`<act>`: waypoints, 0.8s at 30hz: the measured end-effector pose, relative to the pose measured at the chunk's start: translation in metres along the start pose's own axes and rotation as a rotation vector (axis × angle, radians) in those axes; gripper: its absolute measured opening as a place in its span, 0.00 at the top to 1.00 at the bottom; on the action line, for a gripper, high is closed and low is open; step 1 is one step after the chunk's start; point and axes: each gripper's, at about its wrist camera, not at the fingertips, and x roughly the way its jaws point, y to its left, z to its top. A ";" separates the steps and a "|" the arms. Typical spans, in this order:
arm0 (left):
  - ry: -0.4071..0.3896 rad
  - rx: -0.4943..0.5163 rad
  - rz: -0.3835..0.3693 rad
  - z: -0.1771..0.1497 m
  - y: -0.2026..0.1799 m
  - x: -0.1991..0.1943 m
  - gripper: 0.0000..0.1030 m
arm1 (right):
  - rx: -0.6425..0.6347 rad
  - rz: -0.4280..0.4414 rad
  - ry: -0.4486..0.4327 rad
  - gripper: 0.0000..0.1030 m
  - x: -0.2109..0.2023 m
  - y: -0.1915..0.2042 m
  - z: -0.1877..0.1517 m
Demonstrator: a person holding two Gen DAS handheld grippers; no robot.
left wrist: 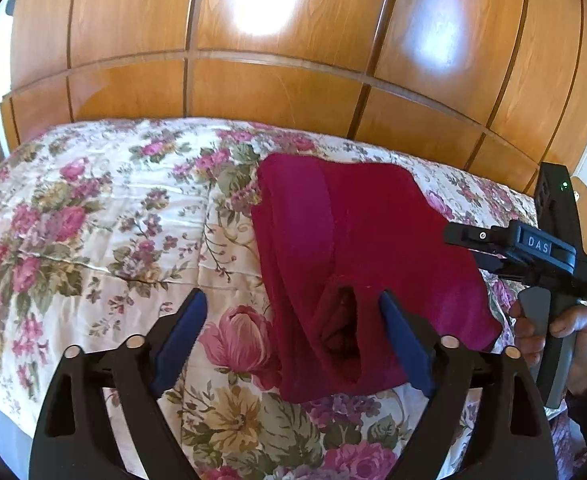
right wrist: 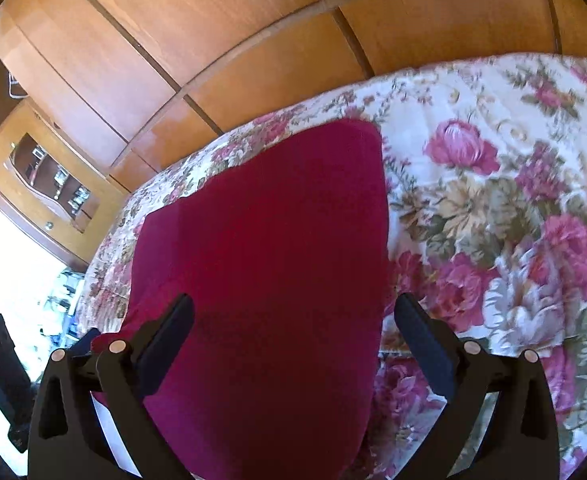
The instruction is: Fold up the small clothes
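A dark red small garment (left wrist: 349, 248) lies folded on the floral bedspread (left wrist: 93, 216), with an open pocket-like fold at its near end. My left gripper (left wrist: 293, 332) is open just above the bed, its right finger (left wrist: 403, 340) at the garment's near edge. The right gripper's body (left wrist: 533, 256) shows at the garment's right side, held by a hand. In the right wrist view the garment (right wrist: 269, 264) fills the middle, and my right gripper (right wrist: 293, 344) is open, straddling its near part close above it.
A wooden panelled wardrobe (left wrist: 277, 60) stands right behind the bed. In the right wrist view a wooden cabinet with a glass door (right wrist: 49, 184) stands at the left, past the bed's edge. The bedspread (right wrist: 513, 208) spreads out right of the garment.
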 end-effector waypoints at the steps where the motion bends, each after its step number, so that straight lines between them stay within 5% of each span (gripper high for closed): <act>1: 0.007 -0.012 -0.020 0.000 0.004 0.004 0.15 | 0.014 0.015 0.014 0.03 0.004 -0.003 0.000; 14: 0.189 -0.395 -0.450 0.015 0.070 0.080 0.11 | 0.020 0.160 0.122 0.10 0.033 -0.010 0.007; 19: 0.224 -0.442 -0.541 0.013 0.071 0.102 0.45 | 0.008 0.166 0.131 0.28 0.036 -0.009 0.007; 24: 0.214 -0.444 -0.568 0.015 0.060 0.106 0.63 | -0.001 0.164 0.099 0.53 0.020 -0.002 0.002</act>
